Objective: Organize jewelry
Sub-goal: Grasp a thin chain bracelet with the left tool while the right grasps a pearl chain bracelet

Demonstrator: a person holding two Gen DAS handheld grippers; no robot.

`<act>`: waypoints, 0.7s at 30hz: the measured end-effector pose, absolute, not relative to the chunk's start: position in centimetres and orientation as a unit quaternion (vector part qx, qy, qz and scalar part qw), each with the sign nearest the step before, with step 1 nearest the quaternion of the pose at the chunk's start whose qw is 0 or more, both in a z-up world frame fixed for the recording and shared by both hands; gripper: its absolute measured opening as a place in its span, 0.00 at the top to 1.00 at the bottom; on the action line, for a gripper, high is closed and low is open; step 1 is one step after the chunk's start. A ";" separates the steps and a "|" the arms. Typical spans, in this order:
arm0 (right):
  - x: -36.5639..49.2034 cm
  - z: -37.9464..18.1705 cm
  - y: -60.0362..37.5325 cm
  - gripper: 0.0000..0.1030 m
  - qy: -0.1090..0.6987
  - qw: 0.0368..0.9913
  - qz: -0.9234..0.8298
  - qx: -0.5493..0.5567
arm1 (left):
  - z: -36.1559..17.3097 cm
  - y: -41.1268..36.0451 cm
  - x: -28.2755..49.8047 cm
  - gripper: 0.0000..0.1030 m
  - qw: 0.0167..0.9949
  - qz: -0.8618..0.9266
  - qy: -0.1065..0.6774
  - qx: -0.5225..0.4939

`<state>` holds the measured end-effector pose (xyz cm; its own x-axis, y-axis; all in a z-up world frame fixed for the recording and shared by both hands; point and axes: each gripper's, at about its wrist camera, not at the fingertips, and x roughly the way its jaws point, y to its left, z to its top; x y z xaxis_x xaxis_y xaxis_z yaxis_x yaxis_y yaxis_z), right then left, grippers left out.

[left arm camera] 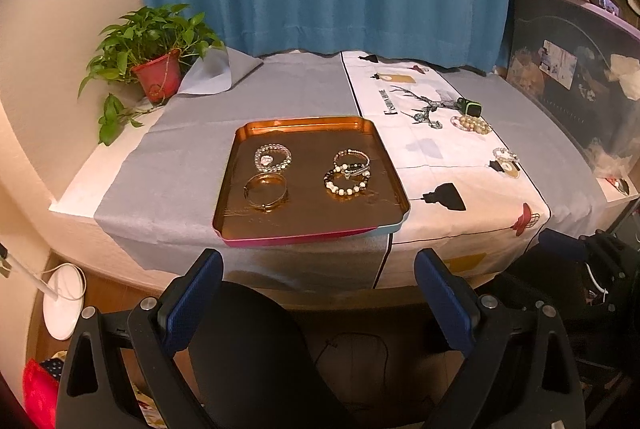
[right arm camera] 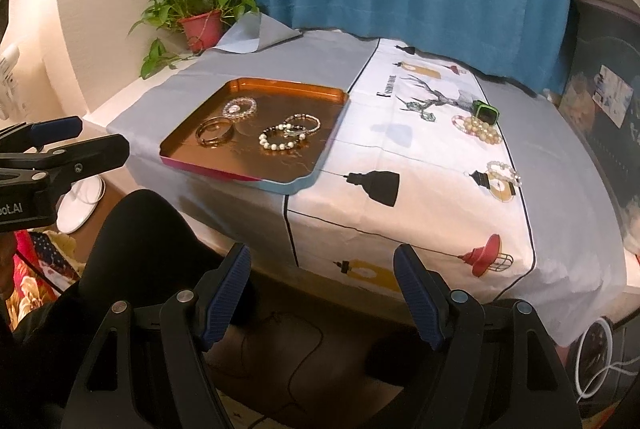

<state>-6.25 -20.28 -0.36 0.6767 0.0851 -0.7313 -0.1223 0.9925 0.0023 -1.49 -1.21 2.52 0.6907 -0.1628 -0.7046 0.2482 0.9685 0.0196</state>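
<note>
Both claws (left arm camera: 318,269) (right arm camera: 322,269) agape (empty) short of table edge (right arm camera: 360,281).

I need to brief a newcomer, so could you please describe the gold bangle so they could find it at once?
Start at the copper tray on the grey cloth. Four bracelets lie in it; the gold bangle is in its near-left part, just in front of the clear-bead bracelet. It alone is plain smooth metal, not beads.

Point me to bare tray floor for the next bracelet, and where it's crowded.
Free: the tray front strip, near the pink rim, ahead of the gold bangle and the pearl bracelet; also the back strip behind the clear bead bracelet. Crowded: the right side, where bracelets overlap.
</note>
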 end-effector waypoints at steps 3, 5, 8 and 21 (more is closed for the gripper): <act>-6.0 -0.5 -20.8 0.28 0.399 0.915 0.052 -0.019 | 2.4 -1.6 -1.2 0.08 0.916 -0.114 0.380 0.060; -5.8 -0.7 -21.1 0.28 0.400 0.915 0.049 -0.015 | 2.3 -1.9 -0.9 0.08 0.914 -0.117 0.382 0.063; -5.5 -1.0 -21.8 0.28 0.403 0.914 0.042 -0.008 | 2.1 -2.5 -0.5 0.08 0.912 -0.121 0.386 0.069; -3.8 -2.7 -27.4 0.28 0.417 0.908 -0.016 0.036 | 1.5 -6.7 2.5 0.08 0.898 -0.155 0.404 0.081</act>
